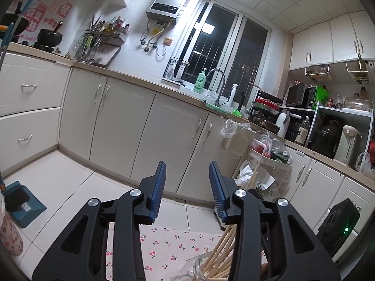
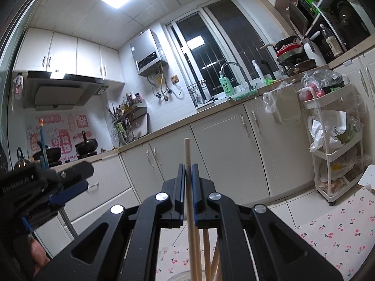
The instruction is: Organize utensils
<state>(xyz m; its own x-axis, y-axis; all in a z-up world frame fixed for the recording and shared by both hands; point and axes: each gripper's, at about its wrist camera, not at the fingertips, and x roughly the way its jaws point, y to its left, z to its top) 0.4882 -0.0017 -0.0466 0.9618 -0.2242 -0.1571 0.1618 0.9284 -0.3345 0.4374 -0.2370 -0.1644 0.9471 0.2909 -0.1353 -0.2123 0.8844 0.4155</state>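
Observation:
My right gripper (image 2: 187, 167) is shut on one wooden chopstick (image 2: 187, 151), which stands upright between the blue pads and sticks out above them. More chopsticks (image 2: 207, 243) show below it. In the left wrist view my left gripper (image 1: 187, 166) is open and empty, raised above a clear glass jar (image 1: 196, 265) that holds several wooden chopsticks (image 1: 222, 245) on a cherry-print cloth (image 1: 173, 245). The left gripper also shows at the left edge of the right wrist view (image 2: 70, 187).
White floor cabinets (image 1: 140, 121) run under a beige counter with a sink tap (image 1: 219, 82) and green soap bottle (image 1: 201, 82). A white trolley (image 2: 335, 140) with bags stands to the right. A blue dustpan (image 1: 23, 205) lies on the tiled floor.

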